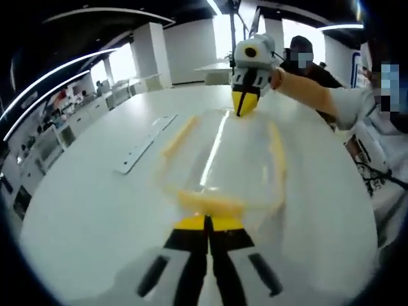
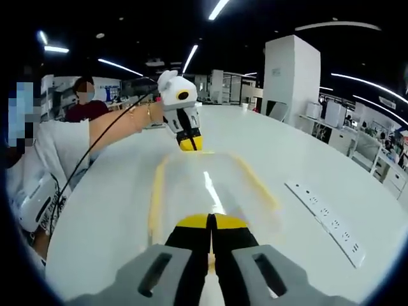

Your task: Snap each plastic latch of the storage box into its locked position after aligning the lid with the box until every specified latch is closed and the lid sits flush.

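The clear storage box [image 1: 220,162] with yellow-trimmed lid [image 2: 207,185] lies on the white table [image 1: 83,210], its long axis running straight from one claw to the other. The left gripper [image 1: 208,222] presses its closed jaws on the near-end yellow latch [image 1: 210,203]; the right gripper [image 2: 211,221], likewise closed, meets the opposite end. A power strip [image 2: 326,220] lies beside, right of the right gripper.

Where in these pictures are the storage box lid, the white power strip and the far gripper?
storage box lid [image 1: 223,159]: left gripper view, clear middle panel.
power strip [image 2: 328,220]: right gripper view, middle of its white top.
right gripper [image 1: 244,105]: left gripper view, yellow tips at the lid's far end.
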`<act>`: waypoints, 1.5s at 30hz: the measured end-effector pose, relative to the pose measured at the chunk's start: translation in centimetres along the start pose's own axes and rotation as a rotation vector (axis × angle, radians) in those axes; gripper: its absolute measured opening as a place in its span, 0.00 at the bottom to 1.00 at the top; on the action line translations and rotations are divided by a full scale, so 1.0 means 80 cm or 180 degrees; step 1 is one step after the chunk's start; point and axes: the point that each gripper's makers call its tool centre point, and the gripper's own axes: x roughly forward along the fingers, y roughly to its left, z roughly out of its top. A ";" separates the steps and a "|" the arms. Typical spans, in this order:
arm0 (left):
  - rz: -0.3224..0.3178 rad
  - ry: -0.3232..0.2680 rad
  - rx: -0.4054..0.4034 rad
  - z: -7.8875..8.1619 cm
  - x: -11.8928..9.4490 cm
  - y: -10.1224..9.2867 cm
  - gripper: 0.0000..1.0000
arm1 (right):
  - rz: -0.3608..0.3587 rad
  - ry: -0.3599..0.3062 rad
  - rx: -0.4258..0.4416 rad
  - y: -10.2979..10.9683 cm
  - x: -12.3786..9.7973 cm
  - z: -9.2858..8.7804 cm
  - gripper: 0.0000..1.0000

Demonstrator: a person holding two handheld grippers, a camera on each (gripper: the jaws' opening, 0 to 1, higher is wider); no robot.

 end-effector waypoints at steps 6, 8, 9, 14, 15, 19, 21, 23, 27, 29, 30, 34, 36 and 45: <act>-0.0015 0.0055 -0.0021 0.000 0.001 -0.002 0.00 | 0.0019 -0.0017 -0.0001 0.001 0.000 0.000 0.00; -0.0017 0.0076 -0.0022 0.000 0.003 -0.005 0.00 | 0.0018 -0.0008 -0.0007 0.001 0.000 0.000 0.00; -0.0018 0.0077 -0.0027 0.001 0.003 -0.006 0.00 | 0.0017 0.0000 -0.0014 0.002 0.000 0.000 0.00; -0.0022 0.0113 -0.0030 0.000 0.003 -0.005 0.00 | 0.0024 0.0015 -0.0009 0.002 0.000 0.000 0.00; -0.0013 0.0122 -0.0036 0.001 0.003 -0.006 0.00 | 0.0027 0.0011 -0.0013 0.002 0.000 0.000 0.00; -0.0011 0.0185 -0.0008 0.001 0.004 -0.005 0.00 | 0.0042 0.0000 -0.0014 0.004 0.000 0.000 0.00; -0.0004 0.0229 0.0009 0.001 0.004 -0.005 0.00 | 0.0048 -0.0008 -0.0012 0.004 0.000 0.000 0.00; -0.0004 0.0253 -0.0002 0.000 0.005 -0.006 0.00 | 0.0051 -0.0016 -0.0012 0.003 0.000 0.000 0.00; -0.0010 0.0260 -0.0003 -0.003 0.006 -0.006 0.00 | 0.0057 -0.0030 -0.0014 0.002 0.001 0.001 0.00; -0.0001 0.0257 0.0004 -0.002 0.006 -0.004 0.00 | 0.0065 -0.0058 0.0004 0.002 0.000 0.001 0.00; -0.0006 0.0256 -0.0004 -0.002 0.006 -0.003 0.00 | 0.0064 -0.0067 0.0005 0.003 0.001 0.002 0.00; 0.0003 0.0309 0.0032 -0.003 0.007 -0.005 0.00 | 0.0066 -0.0082 0.0001 0.005 0.002 0.002 0.00; 0.0003 0.0310 0.0010 -0.003 0.007 -0.006 0.00 | 0.0062 -0.0080 0.0019 0.005 0.002 0.002 0.00; -0.0020 0.0883 0.0071 -0.031 0.001 -0.010 0.00 | -0.0011 0.0024 0.0064 0.007 0.005 0.002 0.00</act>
